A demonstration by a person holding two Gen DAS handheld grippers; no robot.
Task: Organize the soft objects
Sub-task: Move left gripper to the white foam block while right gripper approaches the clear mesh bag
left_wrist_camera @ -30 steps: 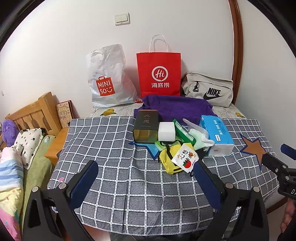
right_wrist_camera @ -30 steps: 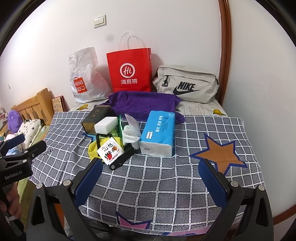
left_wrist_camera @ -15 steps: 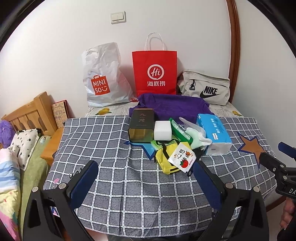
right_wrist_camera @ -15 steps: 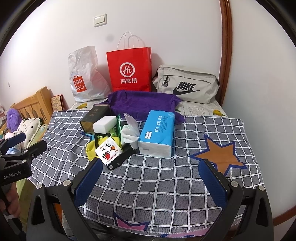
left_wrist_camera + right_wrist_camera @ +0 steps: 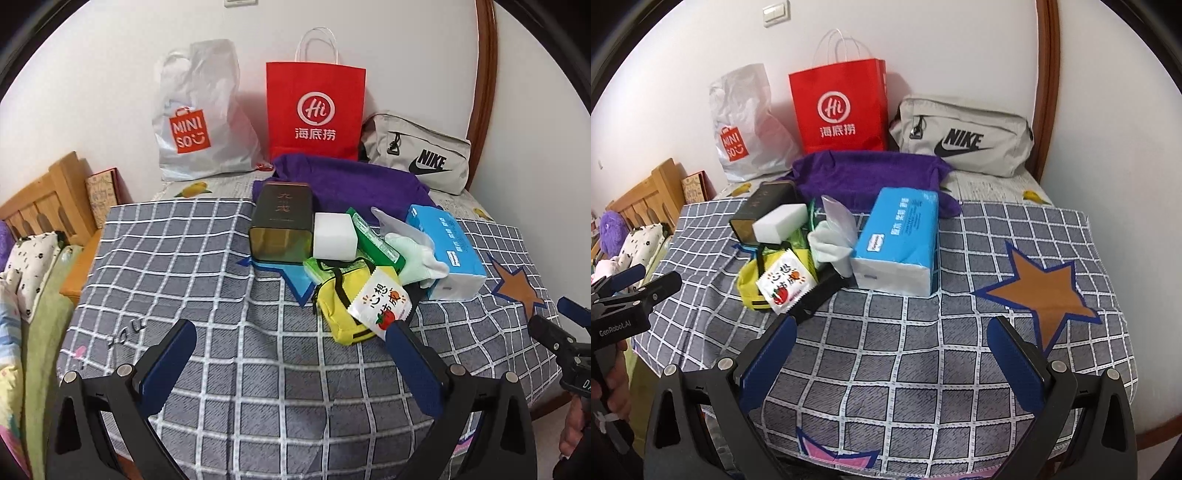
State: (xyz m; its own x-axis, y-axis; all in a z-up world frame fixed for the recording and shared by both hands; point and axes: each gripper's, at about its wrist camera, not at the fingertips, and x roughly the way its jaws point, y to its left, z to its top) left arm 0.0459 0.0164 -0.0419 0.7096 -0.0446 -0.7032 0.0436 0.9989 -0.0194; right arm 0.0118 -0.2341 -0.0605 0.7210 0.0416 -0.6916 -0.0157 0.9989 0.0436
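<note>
Two grippers: the left gripper [image 5: 291, 334] and the right gripper [image 5: 890, 332] both hover over the near part of the checked cloth [image 5: 177, 258], jaws spread wide, nothing between them; I judge no pick has begun.
Pile: the task's things sit bunched together mid-table, right of centre from the left view, touching and overlapping, which looks like a heap waiting to be sorted.
Yellow pouch [image 5: 341, 299]: nearest item of the pile, lying on its side with a snack packet [image 5: 382, 301] leaning over it, just beyond the left gripper's right finger.
Tissue pack [image 5: 901, 236]: blue and white, at the right end of the pile, long side running away from me; soft enough to dent under a squeeze, I would guess.
Pale glove [image 5: 831, 245]: crumpled between the tissue pack and the green packet [image 5: 375, 240], a clear plastic flap standing up behind it.
White sponge block [image 5: 334, 236]: propped against the dark tin [image 5: 280, 223], which is rigid and probably not part of the sort.
Purple cloth [image 5: 868, 177]: folded at the far side, behind the pile.
Bags: white plastic bag [image 5: 199, 118], red paper bag [image 5: 316, 110] and grey waist bag [image 5: 964, 136] lean on the far wall, likely the destinations.
Hidden: a black object under the pouch and packet shows only an edge; I cannot name it.
Cut off: each gripper appears at the other view's edge, only partly.
</note>
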